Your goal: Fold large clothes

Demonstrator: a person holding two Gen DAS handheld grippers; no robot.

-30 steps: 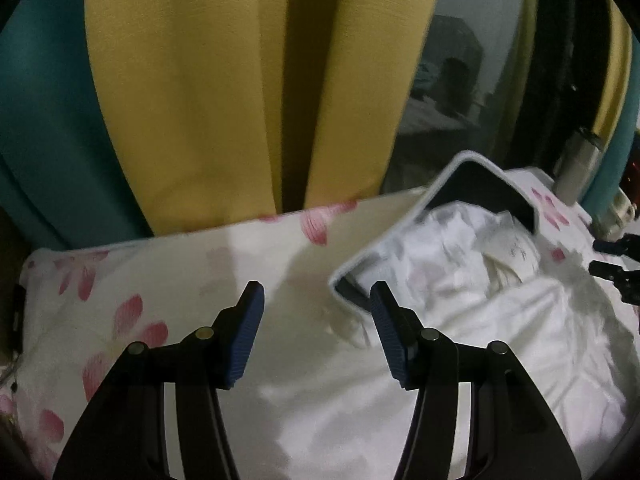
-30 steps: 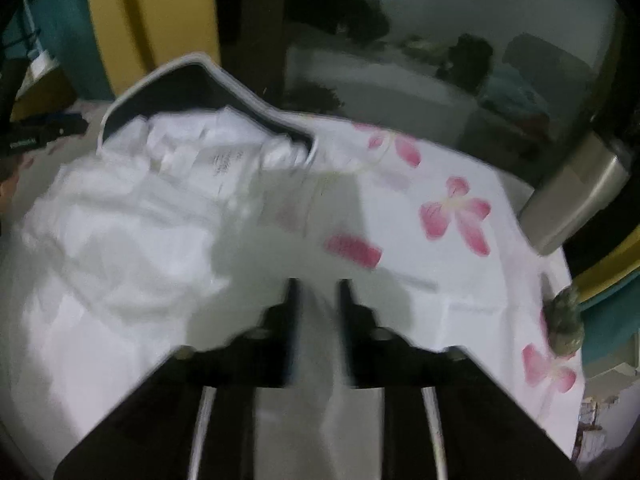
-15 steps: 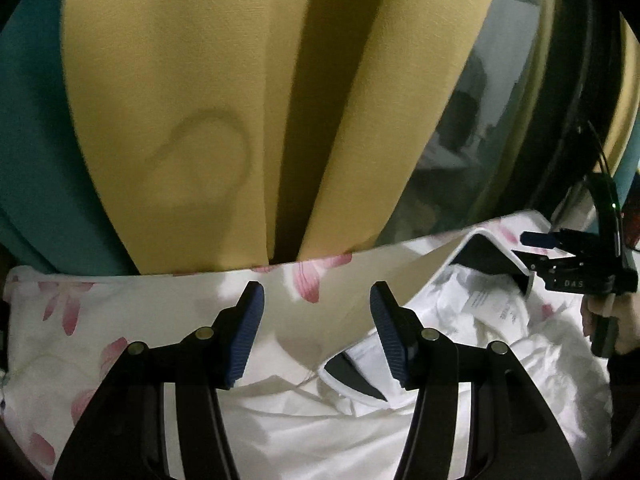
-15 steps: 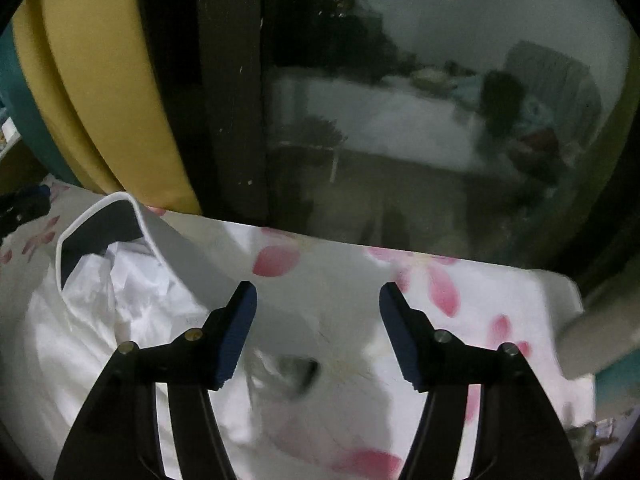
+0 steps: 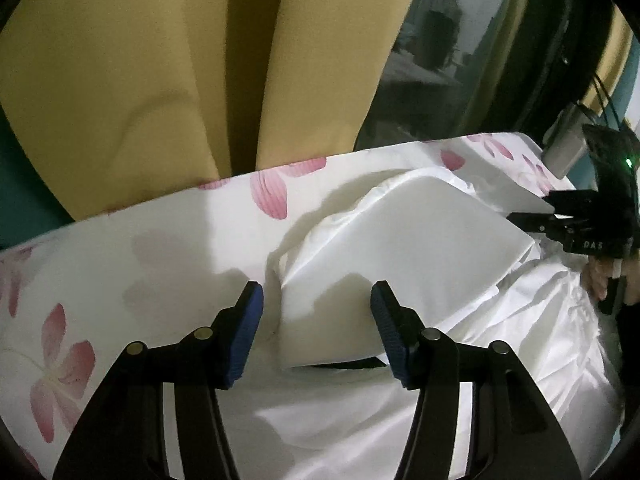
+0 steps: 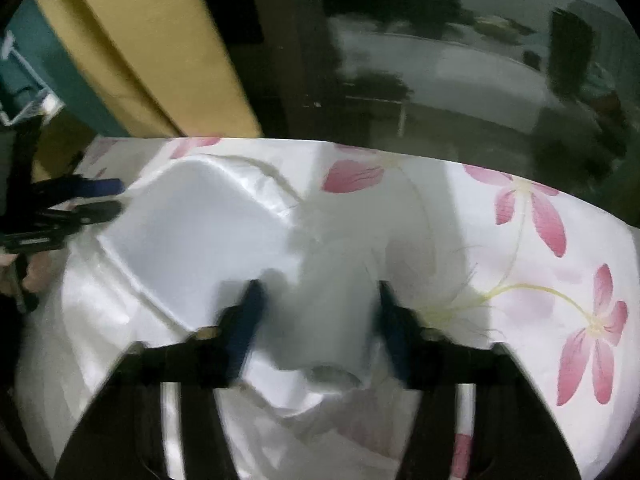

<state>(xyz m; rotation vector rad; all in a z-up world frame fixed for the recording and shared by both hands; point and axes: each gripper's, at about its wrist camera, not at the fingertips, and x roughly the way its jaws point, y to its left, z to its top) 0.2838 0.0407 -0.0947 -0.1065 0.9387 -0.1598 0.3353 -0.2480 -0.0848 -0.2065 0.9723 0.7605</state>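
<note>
A large white garment (image 5: 400, 240) lies on a bed sheet printed with pink flowers (image 5: 140, 264). One flap of it is turned over, smooth side up, with a dark strip (image 5: 344, 366) showing under its near edge. My left gripper (image 5: 316, 320) is open just above that flap's near corner and touches nothing. My right gripper (image 6: 318, 312) is blurred; its jaws are closing, still wide apart, over rumpled white garment (image 6: 192, 224). From the left wrist view, the right gripper (image 5: 536, 210) is at the flap's far corner.
Yellow curtains (image 5: 160, 60) hang behind the bed, beside a dark window pane (image 6: 440, 60) with reflections. A person's hand (image 5: 600, 280) holds the right gripper's handle. The sheet (image 6: 500, 248) stretches to the right of the garment. A grey cylinder (image 5: 564, 148) stands at the far right.
The flap that stood up with its dark lining showing now lies turned over, white side up. Both grippers came down and closer to the garment. The right gripper's jaws opened wide.
</note>
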